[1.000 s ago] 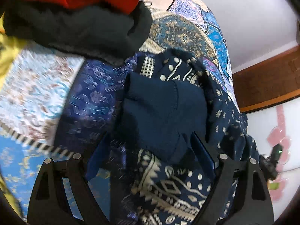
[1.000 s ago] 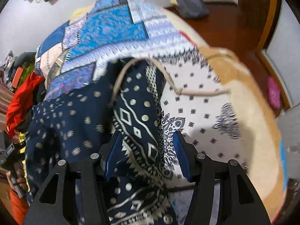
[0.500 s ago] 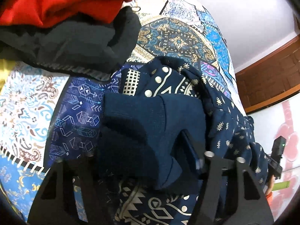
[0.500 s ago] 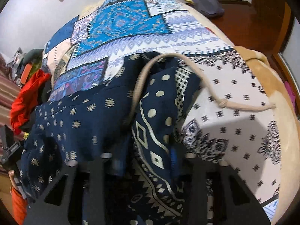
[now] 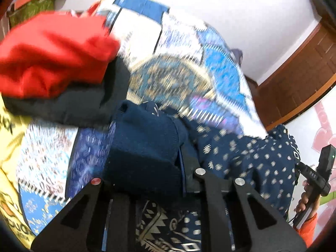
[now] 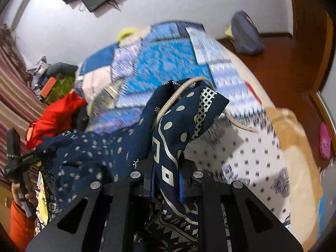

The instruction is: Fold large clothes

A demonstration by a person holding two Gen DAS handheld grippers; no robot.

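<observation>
A large navy garment (image 5: 241, 157) with pale dots and geometric borders hangs between both grippers, above a blue patchwork bedspread (image 5: 178, 79). My left gripper (image 5: 145, 163) has a thick plain-navy fold bunched between its closing jaws, and the fold hides the left finger. In the right wrist view the garment (image 6: 94, 147) drapes leftward. My right gripper (image 6: 167, 174) is closing on its patterned edge, the blue pads pressing the cloth. A beige drawstring (image 6: 168, 103) loops over that edge.
A red garment (image 5: 52, 58) lies on a black one (image 5: 73, 107) at the bed's far side, next to yellow cloth (image 5: 8, 147). A person's hand in an orange sleeve (image 6: 19, 220) shows. A backpack (image 6: 245, 35) and pink shoe (image 6: 325, 140) lie on the wooden floor.
Both grippers have narrowed onto the navy garment and risen, lifting it off the bedspread. The views have tilted up, showing more wall and room.
</observation>
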